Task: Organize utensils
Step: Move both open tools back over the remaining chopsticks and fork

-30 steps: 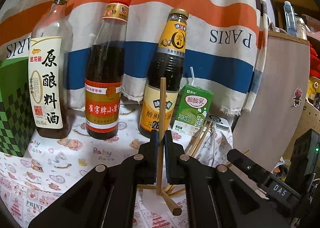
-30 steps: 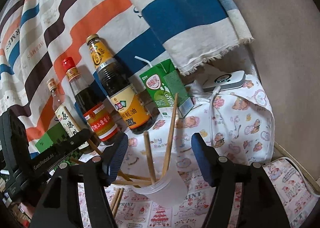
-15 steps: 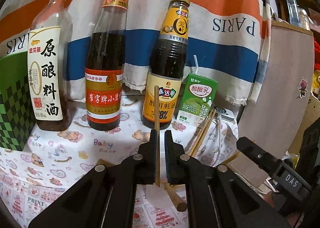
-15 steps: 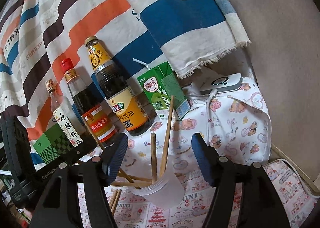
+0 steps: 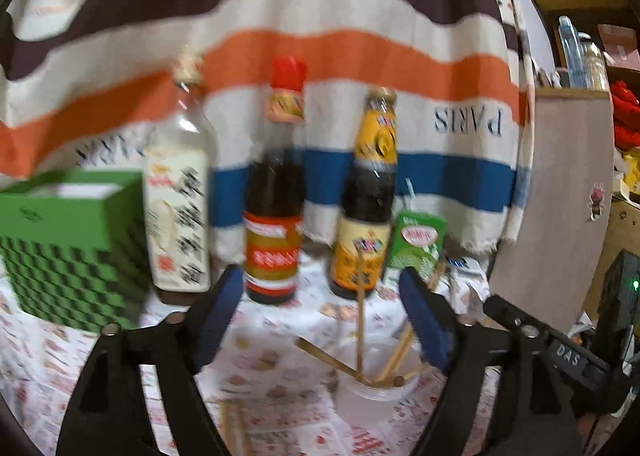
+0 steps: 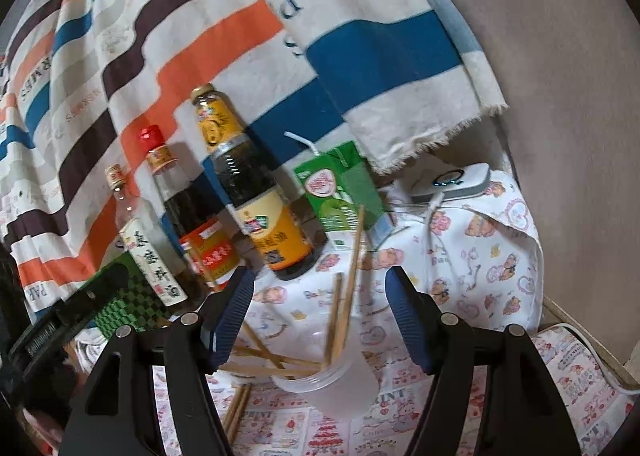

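Both the left gripper (image 5: 322,312) and right gripper (image 6: 320,314) gape wide, empty. Next: grasp loose chopsticks (image 6: 237,406) lying beside the cup (image 6: 332,388).

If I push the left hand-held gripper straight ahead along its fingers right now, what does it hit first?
Probably the upright chopstick standing in the translucent cup, which sits low between the open fingers of the left hand-held gripper. Behind it stands the yellow-labelled sauce bottle. Motion blur makes depth uncertain.
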Available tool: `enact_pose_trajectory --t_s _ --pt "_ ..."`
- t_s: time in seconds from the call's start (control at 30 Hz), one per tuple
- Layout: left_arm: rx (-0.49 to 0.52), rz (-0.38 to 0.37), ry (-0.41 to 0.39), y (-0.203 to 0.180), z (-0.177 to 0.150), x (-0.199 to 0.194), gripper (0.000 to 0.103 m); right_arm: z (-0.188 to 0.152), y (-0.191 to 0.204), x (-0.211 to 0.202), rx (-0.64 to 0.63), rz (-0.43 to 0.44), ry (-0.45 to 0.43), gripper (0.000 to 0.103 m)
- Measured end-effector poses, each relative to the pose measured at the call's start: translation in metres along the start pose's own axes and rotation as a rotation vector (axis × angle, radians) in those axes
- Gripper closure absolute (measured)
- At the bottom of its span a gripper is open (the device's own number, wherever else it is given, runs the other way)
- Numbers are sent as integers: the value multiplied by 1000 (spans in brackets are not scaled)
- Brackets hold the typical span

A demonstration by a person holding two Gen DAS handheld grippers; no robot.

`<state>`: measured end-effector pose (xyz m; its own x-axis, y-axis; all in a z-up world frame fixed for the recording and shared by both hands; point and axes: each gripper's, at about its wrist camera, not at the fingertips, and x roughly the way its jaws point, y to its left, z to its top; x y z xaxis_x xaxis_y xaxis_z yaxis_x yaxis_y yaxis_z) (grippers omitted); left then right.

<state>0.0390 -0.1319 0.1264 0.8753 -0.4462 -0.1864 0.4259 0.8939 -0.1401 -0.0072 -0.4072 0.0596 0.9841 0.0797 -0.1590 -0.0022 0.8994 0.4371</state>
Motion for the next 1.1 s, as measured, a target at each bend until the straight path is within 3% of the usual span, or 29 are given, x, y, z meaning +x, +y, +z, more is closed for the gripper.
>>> enact_pose_trajectory --t_s 0.13,0.4,0.57,0.83,1.1 --pt "-26 59 -51 16 6 -23 3 -4 15 -5 -37 36 2 28" --pt "7 253 -84 57 -11 -63 1 -14 39 -14 -92 75 -12 16" --pt "-71 326 -24 84 -35 -75 1 -21 48 -13 -121 96 7 13" --pt "-89 400 113 101 -67 -66 1 -44 64 2 -185 82 74 13" --pt "-105 402 221 107 -94 -50 1 -70 81 19 -269 36 170 13"
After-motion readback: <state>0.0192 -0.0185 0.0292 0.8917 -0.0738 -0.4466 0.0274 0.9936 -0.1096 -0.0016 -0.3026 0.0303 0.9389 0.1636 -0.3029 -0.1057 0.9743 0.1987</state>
